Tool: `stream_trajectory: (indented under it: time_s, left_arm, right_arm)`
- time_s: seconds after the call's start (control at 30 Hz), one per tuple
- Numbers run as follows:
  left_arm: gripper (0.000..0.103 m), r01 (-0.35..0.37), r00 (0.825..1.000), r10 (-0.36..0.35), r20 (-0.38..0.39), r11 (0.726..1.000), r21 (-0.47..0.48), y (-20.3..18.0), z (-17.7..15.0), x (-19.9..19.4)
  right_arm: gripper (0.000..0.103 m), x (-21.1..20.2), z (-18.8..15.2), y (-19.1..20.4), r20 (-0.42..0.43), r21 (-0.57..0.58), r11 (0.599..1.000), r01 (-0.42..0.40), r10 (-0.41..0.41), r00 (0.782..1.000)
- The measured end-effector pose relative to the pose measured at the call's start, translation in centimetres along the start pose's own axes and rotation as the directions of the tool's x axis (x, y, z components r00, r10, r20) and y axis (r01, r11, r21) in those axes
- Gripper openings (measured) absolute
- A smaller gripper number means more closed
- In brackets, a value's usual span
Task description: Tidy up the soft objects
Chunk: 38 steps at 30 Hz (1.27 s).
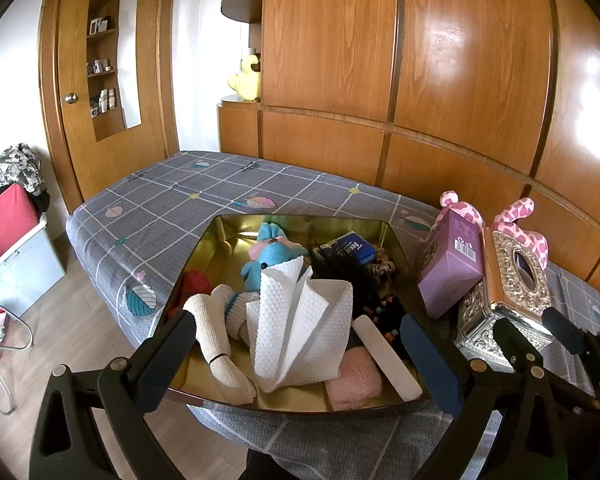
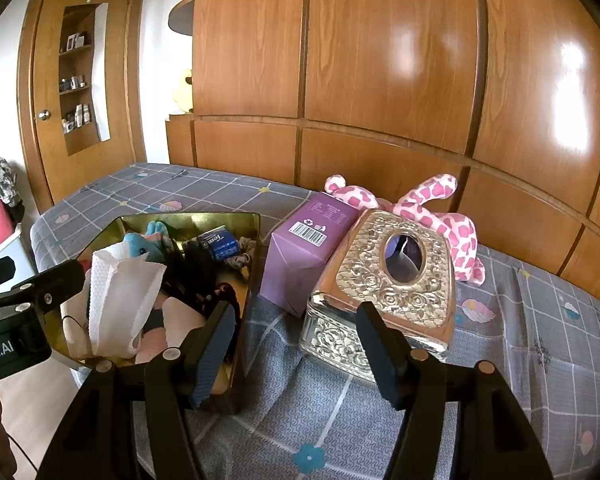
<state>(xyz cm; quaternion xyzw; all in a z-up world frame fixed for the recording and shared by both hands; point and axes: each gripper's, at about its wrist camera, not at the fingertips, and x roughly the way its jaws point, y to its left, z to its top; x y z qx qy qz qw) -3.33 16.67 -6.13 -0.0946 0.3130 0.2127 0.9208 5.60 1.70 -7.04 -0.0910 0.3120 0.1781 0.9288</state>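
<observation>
My left gripper (image 1: 298, 346) hangs over the near edge of the gold tin (image 1: 220, 224), jaws standing wide apart with nothing between the pads. My right gripper (image 2: 296, 344) is held above the bed (image 2: 520, 340), in front of the ornate silver tissue box (image 2: 380, 292); its jaws are likewise parted and grip nothing.

The tin sits on the grey checked bed cover and holds the soft items. A white embossed paper towel (image 1: 300, 328) stands upright in the middle. Behind it lies a blue plush toy (image 1: 270, 256). To the left, a cream knitted sock (image 1: 216, 344) rests slanted against the near wall, with something red (image 1: 194, 282) beyond it. At the near right corner lies a pink fluffy cloth (image 1: 354, 380) with a white flat stick (image 1: 386, 356) across it. Dark tangled items (image 1: 376, 300), not identifiable, fill the right side, with a blue packet (image 1: 358, 246) at the back.

Outside the tin, to its right, a purple carton (image 2: 300, 256) leans against the tissue box. A pink-and-white spotted plush (image 2: 440, 216) lies behind both, against the wooden wardrobe (image 2: 380, 60).
</observation>
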Motion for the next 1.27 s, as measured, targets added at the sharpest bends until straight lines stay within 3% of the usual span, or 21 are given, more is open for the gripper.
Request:
stream_trajectory:
  time_s: [1.27]
  left_arm:
    - [0.103, 0.018, 1.0, -0.019, 0.024, 1.0, 0.008, -0.3, -0.09, -0.6]
  right_arm:
    - [0.064, -0.18, -0.24, -0.66, 0.004, 0.028, 1.0, 0.007, -0.007, 1.0]
